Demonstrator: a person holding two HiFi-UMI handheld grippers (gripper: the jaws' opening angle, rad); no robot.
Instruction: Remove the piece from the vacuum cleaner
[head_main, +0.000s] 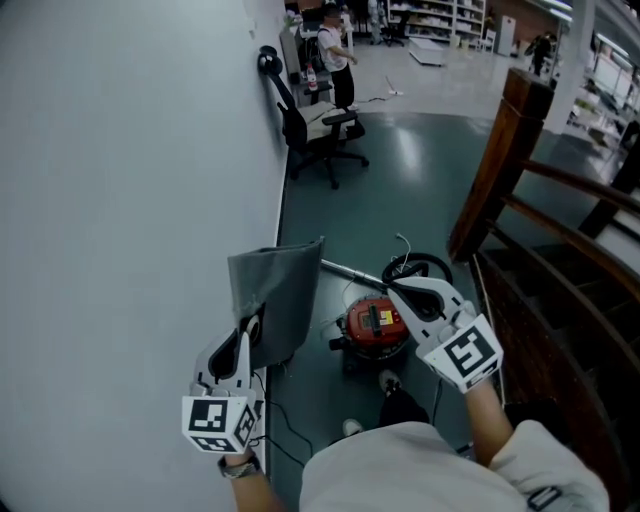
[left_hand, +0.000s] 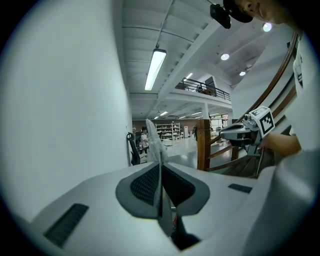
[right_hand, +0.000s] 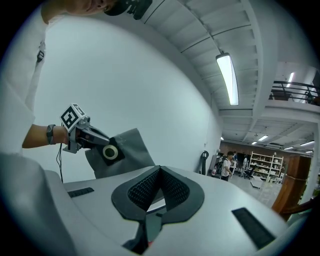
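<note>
A red vacuum cleaner (head_main: 375, 325) stands on the dark floor below me. My left gripper (head_main: 250, 328) is shut on a flat grey dust bag (head_main: 275, 300), lifted clear of the vacuum and held next to the wall. The left gripper view shows the bag (left_hand: 154, 142) edge-on, pinched between the pads. In the right gripper view the bag (right_hand: 127, 149) hangs from the left gripper (right_hand: 102, 145), its round collar facing me. My right gripper (head_main: 395, 290) hovers above the vacuum, shut with nothing in it; its pads (right_hand: 172, 187) meet.
A pale wall (head_main: 130, 200) runs along the left. A wooden stair railing (head_main: 500, 170) stands to the right. The vacuum's metal wand (head_main: 350, 270) and black hose (head_main: 420, 268) lie on the floor behind it. An office chair (head_main: 315, 130) and a standing person (head_main: 335, 55) are farther back.
</note>
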